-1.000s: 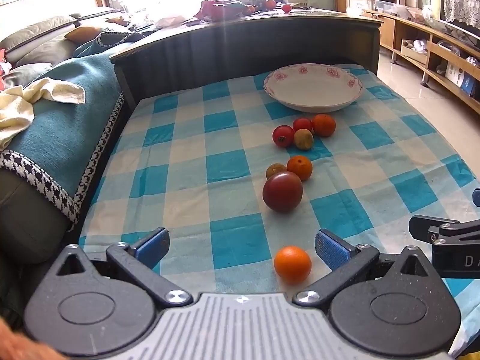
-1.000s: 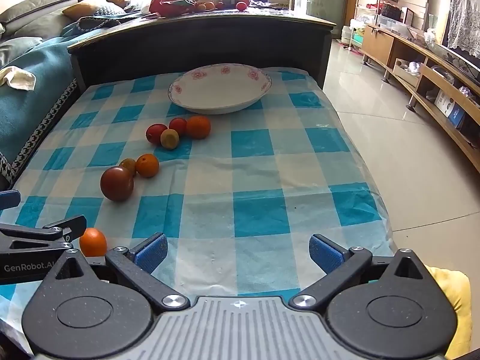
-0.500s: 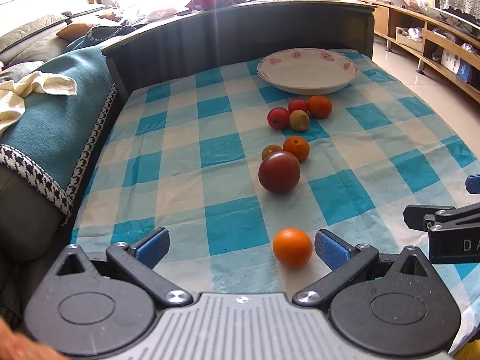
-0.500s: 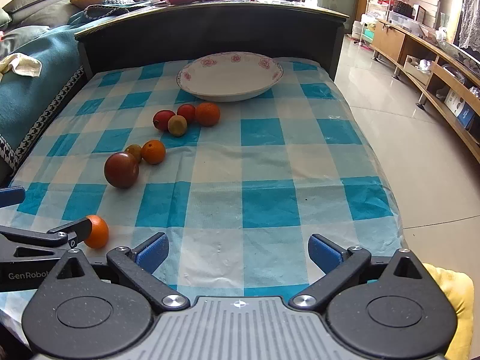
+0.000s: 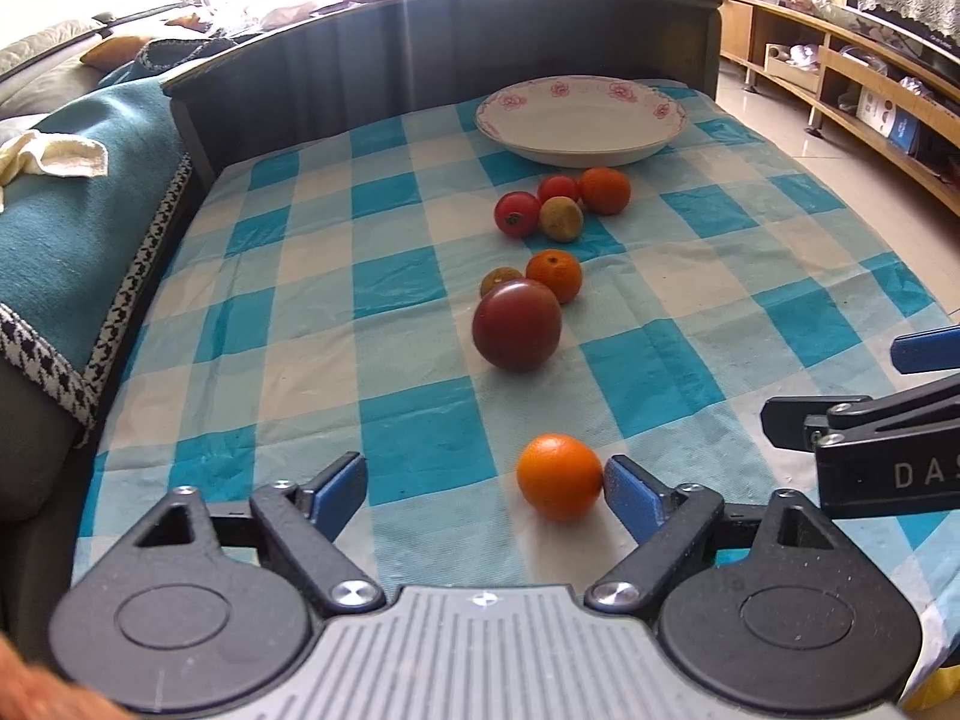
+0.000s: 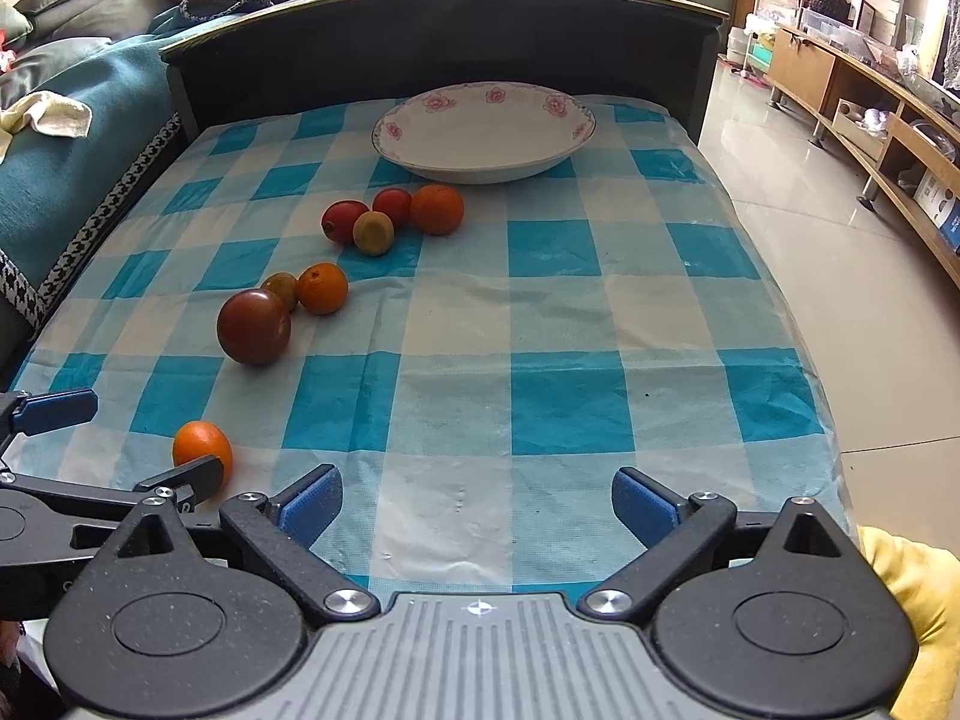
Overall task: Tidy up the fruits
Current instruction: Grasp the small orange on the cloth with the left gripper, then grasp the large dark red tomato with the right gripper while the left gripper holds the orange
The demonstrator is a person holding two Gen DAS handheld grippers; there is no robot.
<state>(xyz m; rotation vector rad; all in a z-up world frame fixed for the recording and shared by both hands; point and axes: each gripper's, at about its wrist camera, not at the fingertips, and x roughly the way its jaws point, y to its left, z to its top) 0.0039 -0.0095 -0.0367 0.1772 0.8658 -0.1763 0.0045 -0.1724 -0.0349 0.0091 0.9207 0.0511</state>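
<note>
A small orange (image 5: 559,476) lies on the checked cloth near the front edge, just inside my open left gripper (image 5: 486,489), close to its right finger (image 5: 630,495). It also shows in the right wrist view (image 6: 202,448). Farther back lie a dark red fruit (image 5: 517,324), a second orange (image 5: 554,274) and a small brownish fruit (image 5: 499,279), then two red fruits, a kiwi-like fruit (image 5: 561,218) and another orange (image 5: 605,190). A white flowered plate (image 5: 581,119) stands empty at the back. My right gripper (image 6: 477,504) is open and empty over the cloth's front edge.
A dark headboard-like wall (image 5: 420,54) bounds the back of the table. A sofa with a teal blanket (image 5: 66,228) stands at the left. Tiled floor (image 6: 840,252) and low wooden shelves (image 6: 888,102) lie to the right. My right gripper shows at the left wrist view's right edge (image 5: 870,426).
My left gripper has moved forward, so the near orange now lies between its fingertips beside the right finger. The right gripper has also edged forward. Both stay open.
</note>
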